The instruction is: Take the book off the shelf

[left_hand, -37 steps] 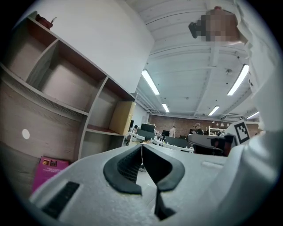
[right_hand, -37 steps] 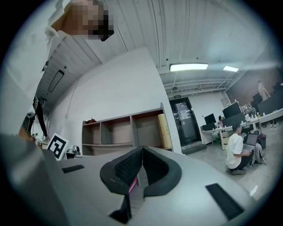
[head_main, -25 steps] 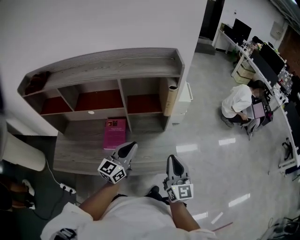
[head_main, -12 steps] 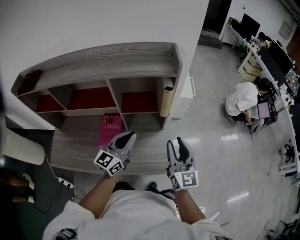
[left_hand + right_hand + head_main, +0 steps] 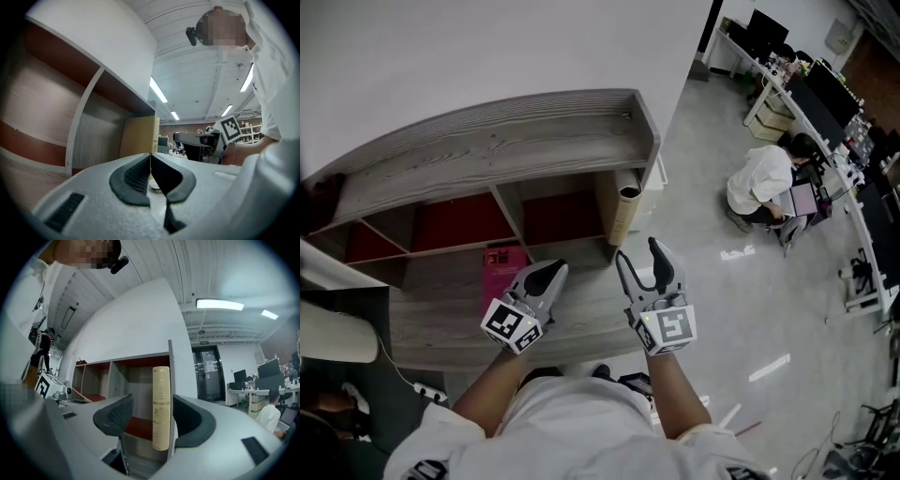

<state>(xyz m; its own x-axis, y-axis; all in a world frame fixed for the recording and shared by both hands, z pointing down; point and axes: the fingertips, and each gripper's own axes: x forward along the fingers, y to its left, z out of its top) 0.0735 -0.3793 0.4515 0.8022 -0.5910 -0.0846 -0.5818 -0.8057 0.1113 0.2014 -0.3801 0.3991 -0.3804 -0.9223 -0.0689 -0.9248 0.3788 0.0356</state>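
Note:
A grey wooden shelf (image 5: pixel 487 141) with red back panels stands against the wall. A tall cream book (image 5: pixel 620 214) stands upright in its rightmost compartment, and its spine (image 5: pixel 161 408) shows through the gap of my right gripper. That right gripper (image 5: pixel 642 258) hovers over the lower ledge just in front of the book; its jaws are opening and nothing is between them. A magenta book (image 5: pixel 502 267) lies flat on the ledge. My left gripper (image 5: pixel 546 275) is shut and empty beside it, its jaws (image 5: pixel 150 157) pressed together.
A person in white (image 5: pixel 764 183) crouches by a laptop on the glossy floor at right. Desks with monitors (image 5: pixel 825 94) line the far right. A white rounded object (image 5: pixel 333 333) and a power strip (image 5: pixel 422 389) lie left of the shelf.
My right gripper's jaws have gone from shut to wide apart. Both grippers have come closer to the shelf's right end, the right one now facing the cream book.

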